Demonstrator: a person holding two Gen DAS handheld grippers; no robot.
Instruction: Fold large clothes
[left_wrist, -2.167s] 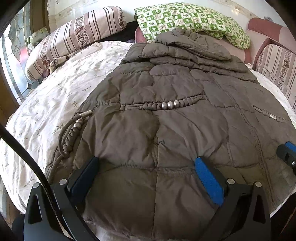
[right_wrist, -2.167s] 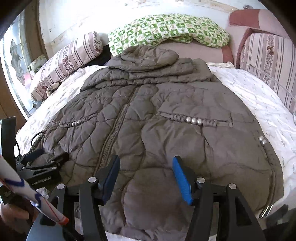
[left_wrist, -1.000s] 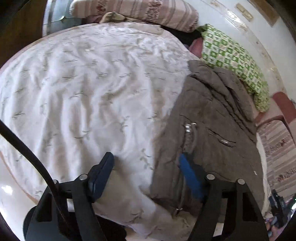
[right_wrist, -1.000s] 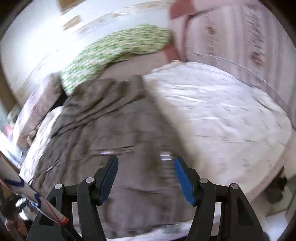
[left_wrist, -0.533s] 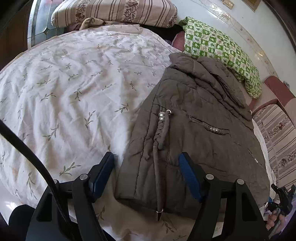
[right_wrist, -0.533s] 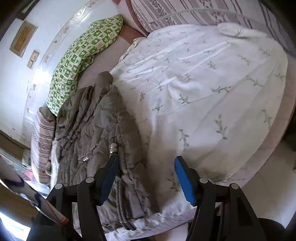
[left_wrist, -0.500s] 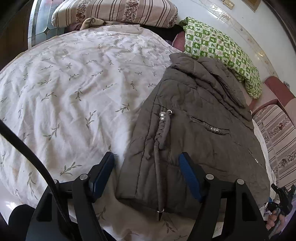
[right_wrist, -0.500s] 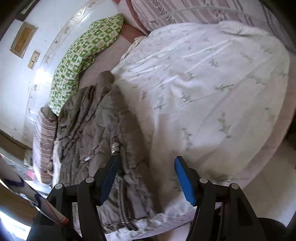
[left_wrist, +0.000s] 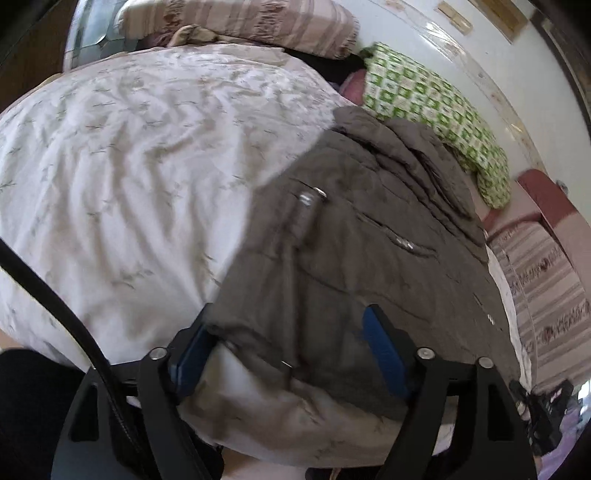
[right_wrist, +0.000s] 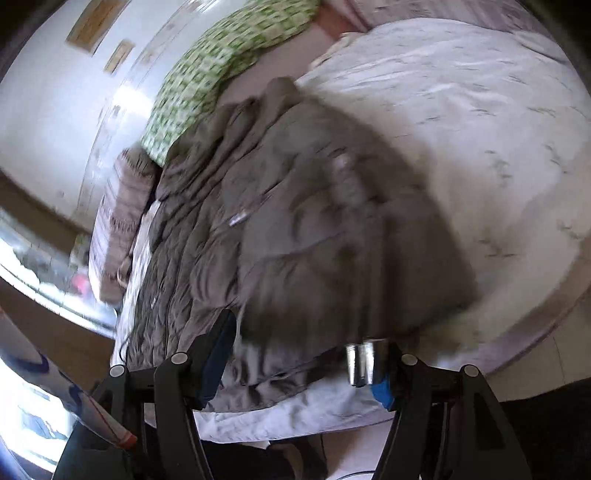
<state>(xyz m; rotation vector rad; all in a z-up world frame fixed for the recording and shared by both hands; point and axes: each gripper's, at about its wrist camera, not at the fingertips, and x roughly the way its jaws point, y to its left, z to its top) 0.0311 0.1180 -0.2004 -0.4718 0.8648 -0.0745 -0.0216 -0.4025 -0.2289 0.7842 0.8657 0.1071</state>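
Note:
A large brown quilted jacket (left_wrist: 369, 236) lies spread on the bed, hood toward the pillows; it also shows in the right wrist view (right_wrist: 314, 229). My left gripper (left_wrist: 288, 350) is open with its blue pads on either side of the jacket's bottom left corner at the bed's near edge. My right gripper (right_wrist: 299, 358) is open around the jacket's bottom right hem, where silver cord ends (right_wrist: 364, 363) hang by the right pad. Both views are blurred by motion.
The bed has a white leaf-print sheet (left_wrist: 122, 177). A green checked pillow (left_wrist: 432, 110) and a striped pillow (left_wrist: 251, 18) lie at the head. A striped headboard cushion (left_wrist: 546, 280) is on the right. A window (right_wrist: 33, 280) is at the left.
Both grippers have moved in to the jacket's bottom hem. The left one now straddles the left corner and the right one the right corner. Both stay open.

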